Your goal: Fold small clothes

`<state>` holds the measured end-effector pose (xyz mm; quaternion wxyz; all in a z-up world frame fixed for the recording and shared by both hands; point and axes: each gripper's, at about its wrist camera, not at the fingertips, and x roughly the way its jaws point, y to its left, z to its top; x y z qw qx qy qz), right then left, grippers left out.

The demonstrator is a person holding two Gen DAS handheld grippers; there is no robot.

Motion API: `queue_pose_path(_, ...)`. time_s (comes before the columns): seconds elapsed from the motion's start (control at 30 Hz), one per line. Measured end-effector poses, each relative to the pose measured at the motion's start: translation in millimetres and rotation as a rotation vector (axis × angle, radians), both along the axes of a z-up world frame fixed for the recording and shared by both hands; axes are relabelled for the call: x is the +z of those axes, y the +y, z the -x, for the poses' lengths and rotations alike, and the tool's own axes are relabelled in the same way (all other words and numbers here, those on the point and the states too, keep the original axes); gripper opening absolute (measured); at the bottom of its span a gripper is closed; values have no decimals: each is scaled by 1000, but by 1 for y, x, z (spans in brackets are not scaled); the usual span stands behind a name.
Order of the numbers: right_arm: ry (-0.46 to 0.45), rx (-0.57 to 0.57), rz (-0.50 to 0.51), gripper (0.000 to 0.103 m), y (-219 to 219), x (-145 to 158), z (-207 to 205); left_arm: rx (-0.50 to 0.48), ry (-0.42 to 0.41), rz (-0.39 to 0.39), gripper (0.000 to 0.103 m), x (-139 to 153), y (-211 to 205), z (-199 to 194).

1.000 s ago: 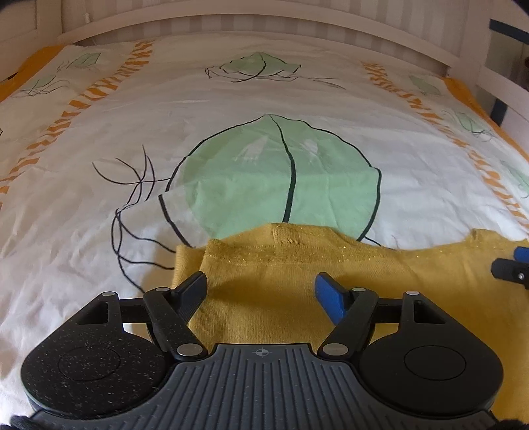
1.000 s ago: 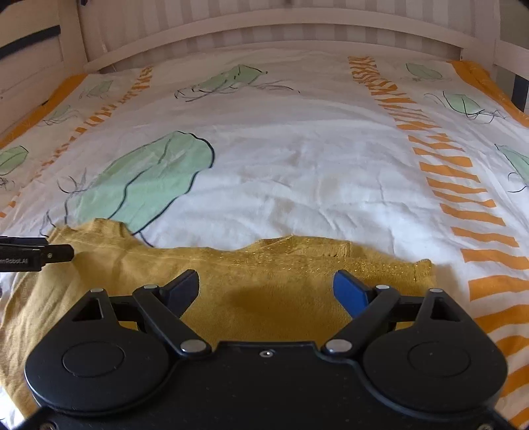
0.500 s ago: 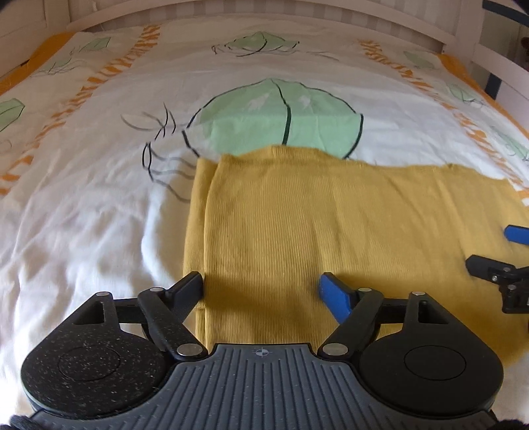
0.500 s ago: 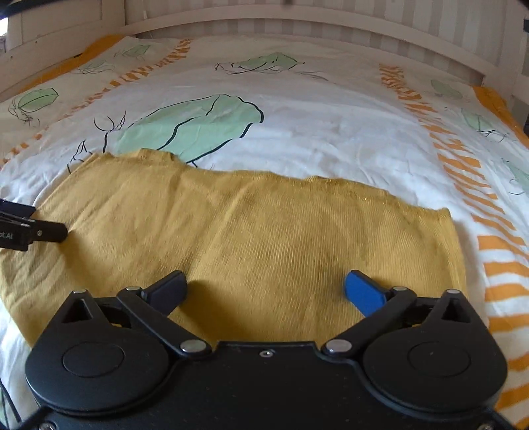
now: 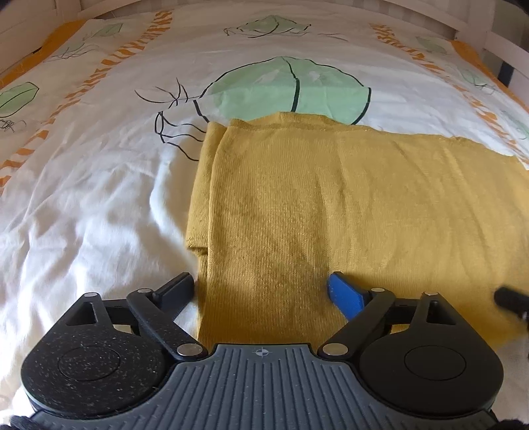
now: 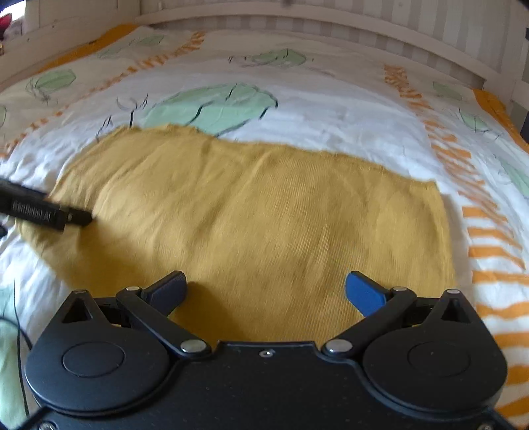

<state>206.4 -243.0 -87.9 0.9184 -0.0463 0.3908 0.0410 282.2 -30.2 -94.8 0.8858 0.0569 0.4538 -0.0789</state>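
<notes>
On a bed's white duvet cover (image 5: 99,205), printed with pale green leaves and orange dashed stripes, a mustard-yellow knit garment (image 5: 347,205) lies spread flat, its far edge overlapping the lower rim of the large green leaf print (image 5: 287,89) at the cover's middle. In the left wrist view the garment's left side shows a doubled edge, a narrower layer (image 5: 198,198) peeking out beside the top layer, just below the leaf's black scribbled stem. The left gripper (image 5: 261,291) hangs over the garment's near left corner, its jaws opening and already wide; the black finger sits at the cloth's left edge over white cover, the blue finger (image 5: 345,294) over the knit, and the fabric between them lies flat and ungripped. The tip of the right gripper appears blurred at that view's right edge, over the same near edge of the garment.

In the right wrist view the right gripper (image 6: 266,289) hovers over the garment's near right portion with its jaws spread to their widest, nothing pinched between the dark finger and the blue one; the knit (image 6: 258,211) simply lies beneath. The left gripper's black finger (image 6: 46,208) reaches in from the left, over the garment's left end. Beyond the leaf print, a white slatted bed frame (image 6: 330,29) closes the scene.
</notes>
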Motion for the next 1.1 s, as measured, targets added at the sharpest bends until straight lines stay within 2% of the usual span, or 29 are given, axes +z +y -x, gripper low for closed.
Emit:
queue_pose_path(0.37,-73,-24,-38,103,-1,-16,16,13,4,-13,103,-6,0,-1)
queue_pose_path(0.47,-105,-24,-45,103,-2,-20,21,14,5,-12,103,-8,1,-1)
queue_pose_path(0.9,-124,-24,-54,103,-2,-24,22,34,-9,-35,103,-10,-3,1)
queue_pose_path(1.1,-125,-23,-57,103,-3,-24,22,52,14,-23,103,-7,-1,8)
